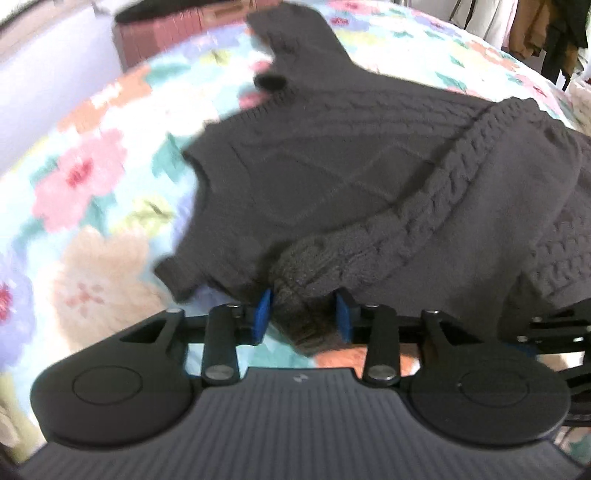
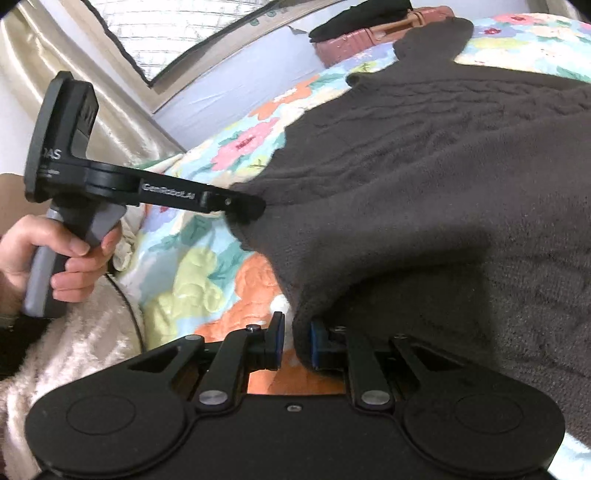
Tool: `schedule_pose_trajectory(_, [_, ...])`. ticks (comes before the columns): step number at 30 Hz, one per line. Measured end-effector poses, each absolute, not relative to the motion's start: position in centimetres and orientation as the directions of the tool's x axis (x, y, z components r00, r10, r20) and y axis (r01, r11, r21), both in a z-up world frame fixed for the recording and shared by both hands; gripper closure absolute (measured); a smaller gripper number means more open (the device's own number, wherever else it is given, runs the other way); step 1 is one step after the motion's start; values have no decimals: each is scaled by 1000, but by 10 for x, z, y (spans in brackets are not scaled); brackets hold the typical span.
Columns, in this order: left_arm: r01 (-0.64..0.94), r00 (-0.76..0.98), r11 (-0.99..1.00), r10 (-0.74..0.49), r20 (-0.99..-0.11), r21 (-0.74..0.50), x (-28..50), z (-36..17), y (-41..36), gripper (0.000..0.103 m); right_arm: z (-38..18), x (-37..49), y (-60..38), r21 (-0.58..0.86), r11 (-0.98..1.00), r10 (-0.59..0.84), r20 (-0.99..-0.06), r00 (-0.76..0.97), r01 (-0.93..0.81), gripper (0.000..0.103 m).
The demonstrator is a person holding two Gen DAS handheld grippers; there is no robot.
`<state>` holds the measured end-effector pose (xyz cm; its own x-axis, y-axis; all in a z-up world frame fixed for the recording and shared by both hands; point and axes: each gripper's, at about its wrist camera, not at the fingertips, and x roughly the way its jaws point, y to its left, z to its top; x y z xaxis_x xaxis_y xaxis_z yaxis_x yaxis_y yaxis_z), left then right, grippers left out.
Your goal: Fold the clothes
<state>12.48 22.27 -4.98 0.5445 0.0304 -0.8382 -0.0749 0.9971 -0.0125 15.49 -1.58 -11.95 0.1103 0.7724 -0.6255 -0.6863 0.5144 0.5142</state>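
Note:
A dark grey cable-knit sweater (image 1: 332, 166) lies spread on a floral bedspread (image 1: 85, 192); one sleeve is folded across its body. My left gripper (image 1: 304, 314) has its blue pads on either side of a bunched sleeve cuff (image 1: 299, 273), with a gap still showing. It also shows in the right wrist view (image 2: 243, 206), at the sweater's edge. My right gripper (image 2: 295, 341) has its jaws a little apart around the sweater's (image 2: 424, 184) near edge.
A reddish-brown case (image 1: 173, 33) with a black item on it sits at the bed's far edge. Hanging clothes (image 1: 546, 33) are at the far right. A cream fleece blanket (image 2: 74, 350) lies at the near left beside the person's hand (image 2: 55, 254).

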Motion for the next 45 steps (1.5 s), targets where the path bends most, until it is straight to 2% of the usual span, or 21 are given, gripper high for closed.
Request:
schedule_pose_trajectory(3, [-97,554,994,9,-832,-54,125,-48,232,63,-117,153,-15,505,500,773,-626,100,-704,85])
schedule_pose_trajectory(6, [-135,546,989,30,-837,-52,128,-51,237,63,-131,160,-20,584,487,800,-597,63,-650,85])
schedule_pose_trajectory(9, [-167,530,984,41,-847,-57,130,-54,240,63,-128,156,-17,594,461,808,-589,34,-659,85])
schedule_pose_trajectory(11, [-180,530,983,70,-845,-32,131,-54,239,63,-119,149,-11,575,428,815,-579,23,-698,84])
schedule_pose_trajectory(14, [-187,522,982,102,-847,3,134,-56,237,63,-120,149,-9,604,436,819,-574,16,-667,85])
schedule_pose_trajectory(16, [-189,511,982,110,-853,13,135,-59,236,63,-119,140,-1,573,448,801,-599,22,-686,84])
schedule_pose_trajectory(19, [-194,495,980,127,-860,33,138,-62,236,63,-115,130,7,602,410,824,-566,-4,-685,84])
schedule_pose_trajectory(23, [-204,481,979,123,-868,26,141,-63,238,61,-120,115,15,396,498,726,-677,121,-771,84])
schedule_pose_trajectory(24, [-210,478,977,127,-869,28,141,-63,239,58,-122,117,11,420,508,732,-670,121,-751,82])
schedule_pose_trajectory(26, [-232,480,972,145,-865,34,140,-62,242,57,-115,124,1,461,519,744,-658,115,-720,70])
schedule_pose_trajectory(28, [-279,500,960,180,-847,39,137,-56,250,57,-99,130,-10,432,531,733,-666,140,-729,50])
schedule_pose_trajectory(30, [-352,512,935,241,-825,55,130,-50,261,59,-84,136,-28,413,559,730,-656,191,-719,41])
schedule_pose_trajectory(33, [-463,512,886,296,-806,31,123,-45,289,57,-74,148,-60,437,609,735,-625,264,-662,35])
schedule_pose_trajectory(35, [-520,524,852,257,-812,-66,118,-44,313,56,-79,157,-73,487,620,741,-621,255,-615,35])
schedule_pose_trajectory(41, [-482,533,832,31,-846,-274,125,-70,345,42,-93,160,-72,556,580,769,-615,175,-595,35])
schedule_pose_trajectory(43, [-473,508,836,2,-861,-277,137,-83,339,31,-97,157,-65,532,586,756,-630,177,-610,35])
schedule_pose_trajectory(45, [-467,492,845,2,-871,-262,150,-94,333,14,-102,154,-59,510,597,742,-644,185,-619,35])
